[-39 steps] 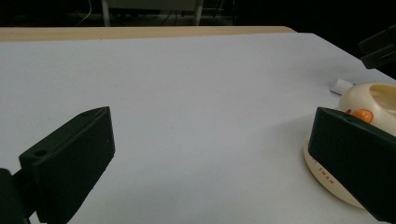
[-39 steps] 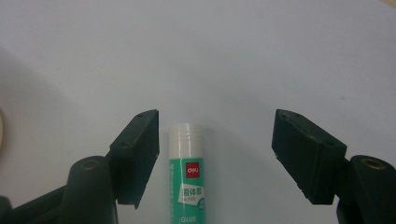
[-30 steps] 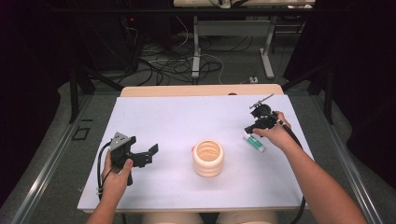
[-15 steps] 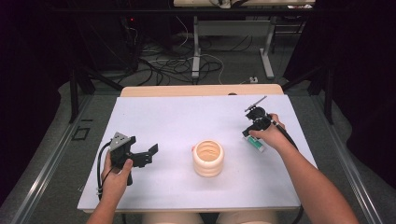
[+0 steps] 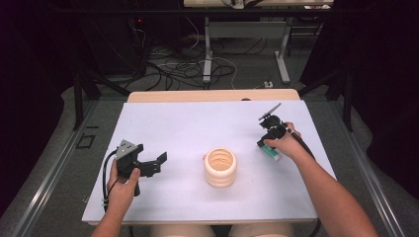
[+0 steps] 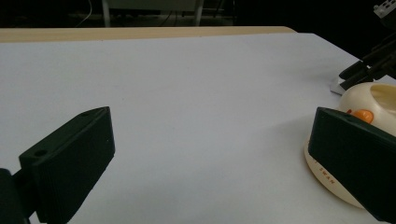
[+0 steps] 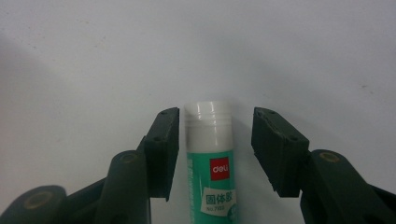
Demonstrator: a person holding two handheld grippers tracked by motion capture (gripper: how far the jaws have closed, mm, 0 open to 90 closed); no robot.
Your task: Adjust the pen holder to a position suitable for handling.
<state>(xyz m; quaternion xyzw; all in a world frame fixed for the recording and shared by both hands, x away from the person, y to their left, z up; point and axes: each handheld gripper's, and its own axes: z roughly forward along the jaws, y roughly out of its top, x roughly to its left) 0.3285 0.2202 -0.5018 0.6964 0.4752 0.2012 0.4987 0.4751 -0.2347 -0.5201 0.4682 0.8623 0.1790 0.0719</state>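
Observation:
A green and white glue stick [image 7: 219, 177] lies on the white table sheet [image 5: 197, 128], its white cap end pointing away from me. My right gripper [image 7: 215, 117] is open and straddles it: one jaw sits close against the cap, the other stands a gap away. In the high view this right gripper [image 5: 269, 134] tilts down over the glue stick [image 5: 272, 153] at the table's right. At the left, my left gripper [image 5: 157, 164] is held wide open with nothing in it and points toward a cream ribbed pot [image 5: 221, 167]. The left gripper [image 6: 212, 154] sees that pot [image 6: 373, 100] beside its right jaw.
The pot holds something orange [image 6: 362, 114]. A wooden table edge [image 5: 212, 95] runs along the far side of the sheet. Beyond it are cables and desk legs [image 5: 207, 59] on the floor. Bare sheet lies between the grippers and behind the pot.
My right gripper has shifted slightly left and down, closer over the glue stick. The left gripper and the pot have not moved.

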